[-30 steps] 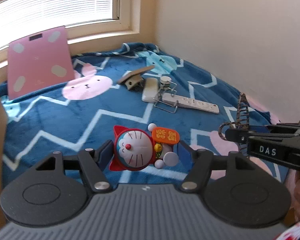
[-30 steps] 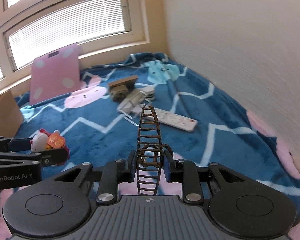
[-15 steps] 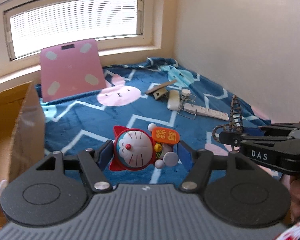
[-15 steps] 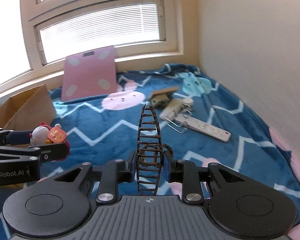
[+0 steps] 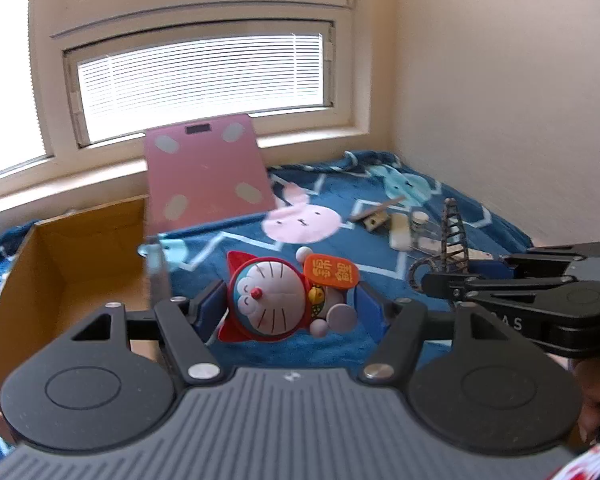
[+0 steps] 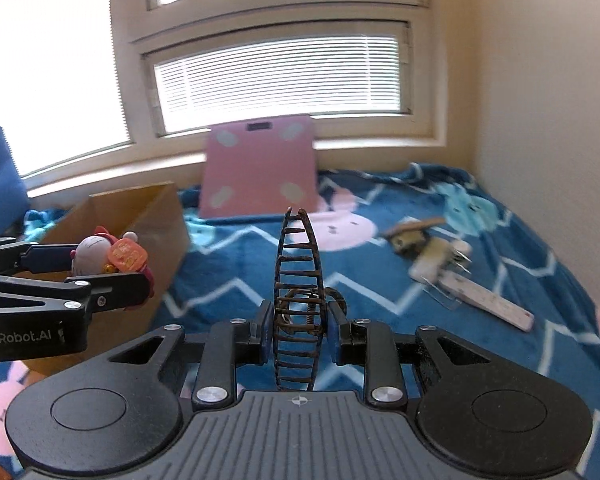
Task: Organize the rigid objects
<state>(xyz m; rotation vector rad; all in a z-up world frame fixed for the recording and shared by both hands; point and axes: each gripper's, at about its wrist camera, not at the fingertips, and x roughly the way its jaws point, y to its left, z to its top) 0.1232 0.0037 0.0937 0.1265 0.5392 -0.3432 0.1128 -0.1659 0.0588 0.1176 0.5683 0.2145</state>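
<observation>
My left gripper [image 5: 290, 304] is shut on a Doraemon figurine [image 5: 276, 300] with a red cape and an orange sign, held in the air beside the open cardboard box [image 5: 72, 256]. It also shows in the right wrist view [image 6: 108, 256]. My right gripper [image 6: 298, 330] is shut on a dark tortoiseshell hair claw clip [image 6: 298, 292], held upright above the blanket. The clip also shows in the left wrist view [image 5: 452, 240], to the right of the figurine.
A pink bathroom scale [image 6: 260, 168] leans against the window sill. On the blue bunny blanket [image 6: 380, 272] at the right lie a white power strip [image 6: 488, 300], a wire clip, a white bar and a wooden piece [image 6: 410, 232]. A wall runs along the right.
Both grippers have risen and swung left with their objects. The cardboard box has come into view at the left, and the items on the blanket look farther away.
</observation>
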